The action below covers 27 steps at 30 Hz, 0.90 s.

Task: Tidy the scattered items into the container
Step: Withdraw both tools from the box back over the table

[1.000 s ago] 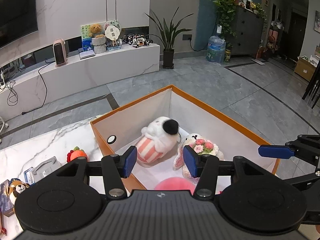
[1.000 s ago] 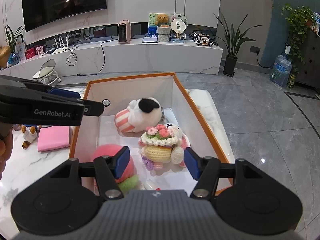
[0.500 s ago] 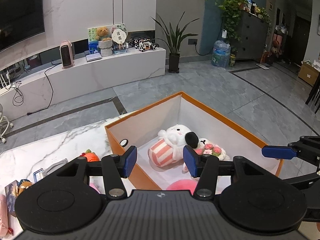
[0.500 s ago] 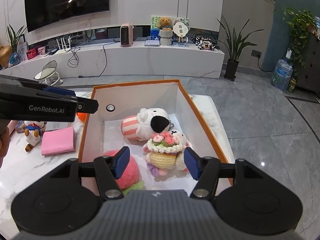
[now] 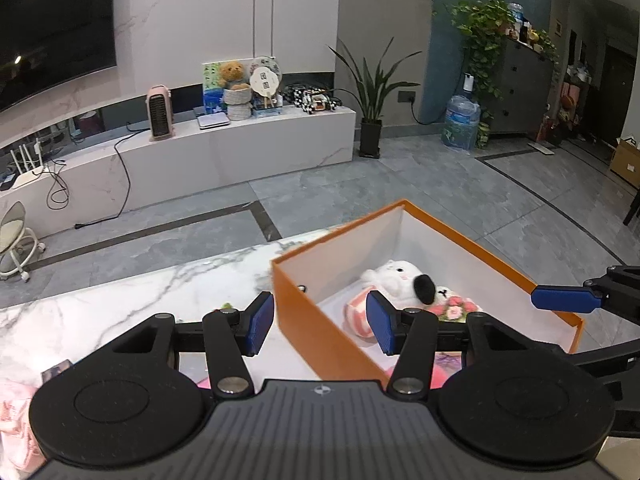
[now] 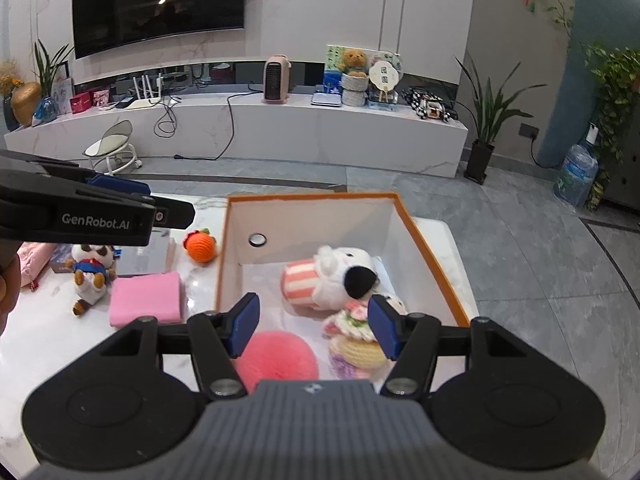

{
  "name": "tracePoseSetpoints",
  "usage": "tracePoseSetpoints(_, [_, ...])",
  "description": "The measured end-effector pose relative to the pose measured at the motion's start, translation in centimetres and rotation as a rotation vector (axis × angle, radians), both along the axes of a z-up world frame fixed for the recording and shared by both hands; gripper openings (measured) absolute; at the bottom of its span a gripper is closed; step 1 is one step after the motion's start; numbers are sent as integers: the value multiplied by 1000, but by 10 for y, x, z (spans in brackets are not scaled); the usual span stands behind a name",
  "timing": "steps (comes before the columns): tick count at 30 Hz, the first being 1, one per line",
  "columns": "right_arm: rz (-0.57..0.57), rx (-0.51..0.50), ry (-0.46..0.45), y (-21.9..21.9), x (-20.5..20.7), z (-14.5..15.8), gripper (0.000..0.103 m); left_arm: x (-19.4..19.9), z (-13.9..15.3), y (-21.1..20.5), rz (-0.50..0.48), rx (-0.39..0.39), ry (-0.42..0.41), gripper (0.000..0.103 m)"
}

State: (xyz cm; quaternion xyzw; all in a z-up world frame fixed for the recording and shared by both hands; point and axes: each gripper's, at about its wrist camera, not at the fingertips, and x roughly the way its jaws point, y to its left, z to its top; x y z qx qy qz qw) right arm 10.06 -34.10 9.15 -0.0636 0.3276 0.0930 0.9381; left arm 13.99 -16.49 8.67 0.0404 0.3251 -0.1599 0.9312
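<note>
Farthest left of the orange box (image 6: 312, 198), at the desk (image 6: 36, 344) edge: a pink pouch (image 6: 36, 256), only partly in view. Closer to the box, a small plush animal in a blue top (image 6: 90, 276), lying on its back. Next, a folded pink cloth (image 6: 146, 298), flat, with a grey packet (image 6: 144, 256) behind it. Just beside the box's left wall, a crocheted orange fruit (image 6: 200, 246), apart from the wall. Five things out on the desk, then, so tidying judged unfinished.

Above that cluster, the left tool (image 5: 320, 324): spread wide, pinching nothing, hovering near the box's left wall.

Inside the box: a white plush with a striped pink body (image 6: 332, 280) near the middle, a round pink plush (image 6: 276, 356) at the near left corner, a crocheted flower doll (image 6: 356, 344) to its right, touching the white plush.

Over the box's near end, the right tool (image 6: 312, 328): likewise spread and empty.

For a clean pick from the left side:
- Take the nearer tool, the left one, rather than crossing the right over the box.
- Come down from above with the fingers either side of the soft body, not a limb.
- For the flat cloth, bite one folded edge.
- Lift clear of the box's wall before moving across.
- Let go over the bare floor at the box's far end, away from the plush already there.
</note>
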Motion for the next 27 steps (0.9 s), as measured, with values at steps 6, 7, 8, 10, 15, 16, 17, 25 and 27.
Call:
tracePoseSetpoints(6, [30, -5, -6, 22, 4, 5, 63, 0, 4, 25, 31, -5, -7, 60])
tracePoseSetpoints(7, [35, -7, -5, 26, 4, 5, 63, 0, 4, 29, 37, -6, -7, 60])
tracePoseSetpoints(8, [40, -9, -4, 30, 5, 6, 63, 0, 4, 34, 44, -7, -7, 60])
tracePoseSetpoints(10, [51, -14, -5, 39, 6, 7, 63, 1, 4, 43, 56, -10, -6, 60])
tracePoseSetpoints(15, [74, -23, -8, 57, 8, 9, 63, 1, 4, 64, 81, -18, -5, 60])
tracePoseSetpoints(16, [79, -25, -8, 61, 9, 10, 63, 1, 4, 68, 86, -19, -4, 60])
tracePoseSetpoints(17, [84, -27, -8, 64, 9, 10, 63, 0, 4, 72, 91, -20, -4, 60])
tracePoseSetpoints(25, [123, -37, -6, 94, 10, 8, 63, -1, 3, 103, 131, -30, -3, 60])
tracePoseSetpoints(27, [133, -39, -3, 102, 11, 7, 63, -2, 2, 111, 141, -30, -1, 60])
